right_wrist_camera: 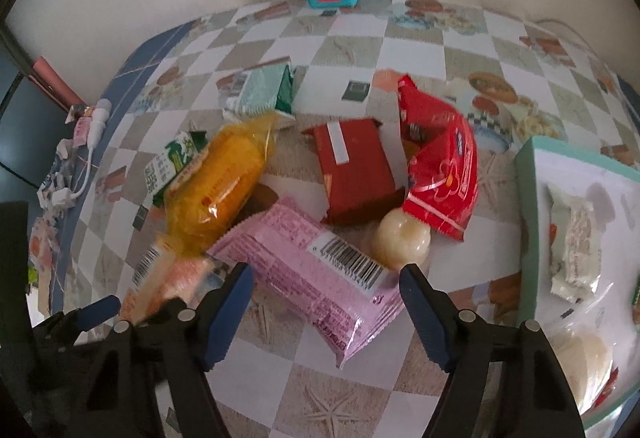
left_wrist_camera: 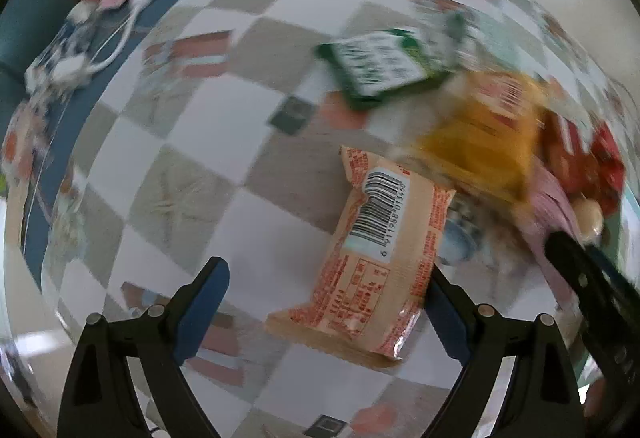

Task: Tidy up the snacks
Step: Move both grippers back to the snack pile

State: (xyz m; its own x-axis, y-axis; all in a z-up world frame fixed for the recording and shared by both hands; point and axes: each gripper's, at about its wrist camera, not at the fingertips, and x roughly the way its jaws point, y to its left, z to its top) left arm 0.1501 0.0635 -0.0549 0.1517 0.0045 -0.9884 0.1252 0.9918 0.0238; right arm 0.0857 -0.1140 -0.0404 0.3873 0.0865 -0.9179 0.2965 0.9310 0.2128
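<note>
Only right wrist shows tray holding snacks.

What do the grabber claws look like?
Both the left gripper and the right gripper look alike: two black plastic arms shaped like triangles with cut-out holes, round silver pins at the joints, and blue pads on the jaws.

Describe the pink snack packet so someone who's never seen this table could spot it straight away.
On the checkered tablecloth, find the pile of snacks in the middle. The pink packet lies at its near edge, between the right gripper fingers. It is the only pink wrapper, with a barcode facing up.
</note>
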